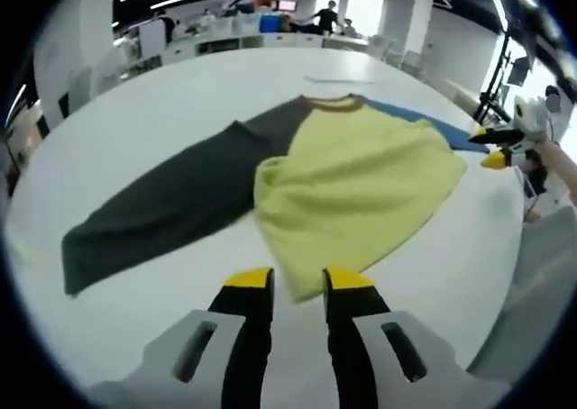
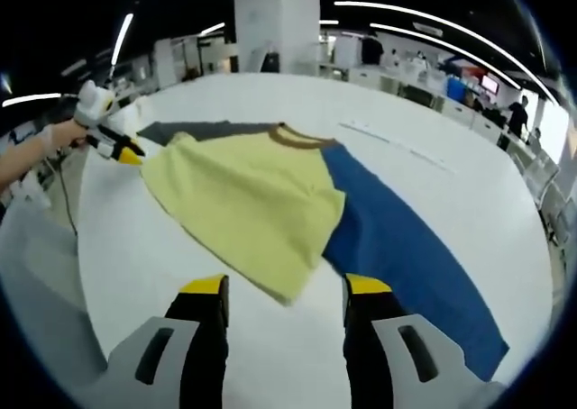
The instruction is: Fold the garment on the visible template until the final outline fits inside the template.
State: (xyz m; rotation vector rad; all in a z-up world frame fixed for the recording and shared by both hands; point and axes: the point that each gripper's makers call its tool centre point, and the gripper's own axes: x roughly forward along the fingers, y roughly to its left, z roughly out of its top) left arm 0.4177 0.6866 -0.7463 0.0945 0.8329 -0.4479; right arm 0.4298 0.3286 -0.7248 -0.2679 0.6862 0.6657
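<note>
Long-sleeved shirt [image 1: 361, 179] lying on a white tabletop [image 1: 162, 94], early in the fold. The yellow-green body is spread flat, brown collar [image 1: 332, 104] toward the far edge. The dark grey sleeve [image 1: 171, 202] extends fully to one side and the blue sleeve [image 2: 397, 238] fully to the other; neither is turned in over the body. In the right gripper view the side of the body next to the blue sleeve appears to overlap that sleeve's root, though whether this is a deliberate first fold or only a lie of the cloth is hard to judge.

No template outline can be made out on the tabletop, so fit cannot be assessed. A thin pale strip [image 2: 397, 145] lies beyond the collar.

The left gripper [image 1: 297, 281] hovers just short of the hem corner, fingers [image 1: 248, 287] parted and empty. The right gripper [image 2: 285, 287] hovers near the lower hem on the blue side, fingers likewise apart, holding nothing; in the left gripper view it lies beside the blue sleeve.

Judged state: garment laid out; both sleeves, and any crosswise fold of the body, remain to be done.
</note>
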